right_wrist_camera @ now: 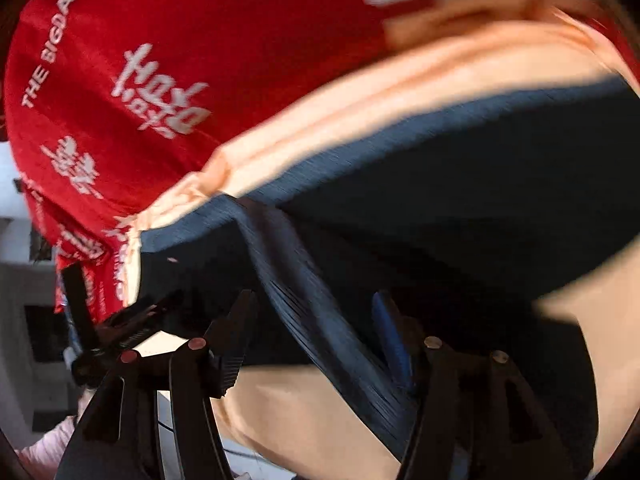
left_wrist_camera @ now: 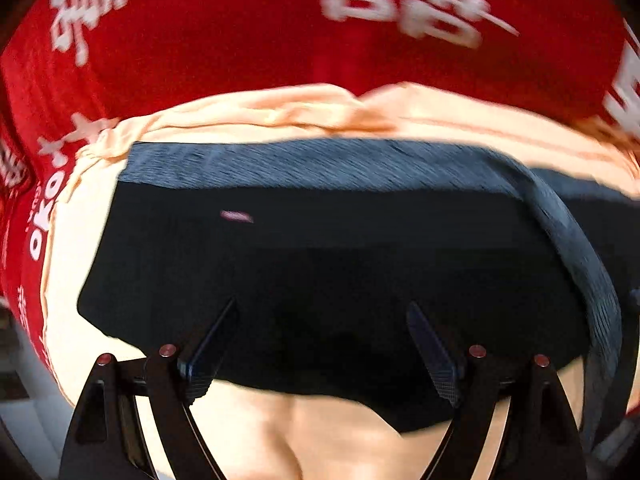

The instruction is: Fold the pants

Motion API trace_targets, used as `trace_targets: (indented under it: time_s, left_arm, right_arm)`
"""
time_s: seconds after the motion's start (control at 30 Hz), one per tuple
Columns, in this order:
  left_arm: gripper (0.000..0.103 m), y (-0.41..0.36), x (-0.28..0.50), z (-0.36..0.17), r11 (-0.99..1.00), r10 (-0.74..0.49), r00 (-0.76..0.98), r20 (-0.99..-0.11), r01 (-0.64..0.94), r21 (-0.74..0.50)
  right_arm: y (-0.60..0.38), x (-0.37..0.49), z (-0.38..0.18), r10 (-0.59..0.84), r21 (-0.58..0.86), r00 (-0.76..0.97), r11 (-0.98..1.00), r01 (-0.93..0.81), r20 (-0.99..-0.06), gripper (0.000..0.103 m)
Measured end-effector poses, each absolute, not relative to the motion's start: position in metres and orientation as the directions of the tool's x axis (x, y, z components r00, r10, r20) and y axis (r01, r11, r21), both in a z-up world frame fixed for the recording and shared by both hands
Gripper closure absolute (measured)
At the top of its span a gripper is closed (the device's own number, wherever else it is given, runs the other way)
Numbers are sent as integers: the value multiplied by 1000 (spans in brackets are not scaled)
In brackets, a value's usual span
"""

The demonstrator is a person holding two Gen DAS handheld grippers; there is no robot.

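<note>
Black pants (left_wrist_camera: 320,248) with a grey-blue ribbed waistband (left_wrist_camera: 320,164) lie flat on a peach cloth (left_wrist_camera: 280,112). One end of the waistband is turned over and runs down the right side. My left gripper (left_wrist_camera: 322,324) hangs open just above the black fabric, with nothing pinched between its fingers. In the right wrist view the same pants (right_wrist_camera: 460,200) fill the right half. The turned-over ribbed waistband strip (right_wrist_camera: 304,300) runs diagonally between the fingers of my right gripper (right_wrist_camera: 316,320). Its fingers (right_wrist_camera: 236,332) stand apart, and neither pad visibly presses on the strip.
A red cloth (left_wrist_camera: 240,32) with white printed lettering lies under the peach cloth and spreads beyond it (right_wrist_camera: 200,20). The table edge drops off at the left, with pale floor and furniture (right_wrist_camera: 24,320) beyond. A black device part (right_wrist_camera: 116,324) and a pink sleeve (right_wrist_camera: 44,448) show at the lower left.
</note>
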State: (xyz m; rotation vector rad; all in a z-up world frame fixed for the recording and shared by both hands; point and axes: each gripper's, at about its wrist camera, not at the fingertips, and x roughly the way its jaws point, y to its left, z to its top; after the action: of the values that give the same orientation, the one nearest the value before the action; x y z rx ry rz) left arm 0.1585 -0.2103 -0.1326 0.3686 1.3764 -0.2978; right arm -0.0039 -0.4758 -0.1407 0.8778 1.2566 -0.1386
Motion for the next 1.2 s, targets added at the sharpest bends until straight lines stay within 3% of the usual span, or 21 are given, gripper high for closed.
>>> trace_targets:
  time_s: [0.47, 0.87, 1.1, 1.2]
  left_arm:
    - [17, -279, 50, -109, 758, -143, 98, -985, 650, -45]
    - [16, -327, -10, -117, 648, -245, -69, -967, 730, -216]
    - [17, -367, -21, -154, 663, -232, -141, -962, 701, -263]
    - [16, -374, -25, -159, 677, -239, -165, -957, 678, -286]
  right_arm:
    - [-454, -190, -139, 205, 392, 334, 521, 758, -920, 39]
    - [-441, -275, -166, 142, 301, 265, 457, 837, -954, 39]
    - [-451, -283, -189, 230, 428, 362, 437, 791, -904, 40]
    - [-451, -278, -190, 273, 490, 408, 437, 754, -871, 49]
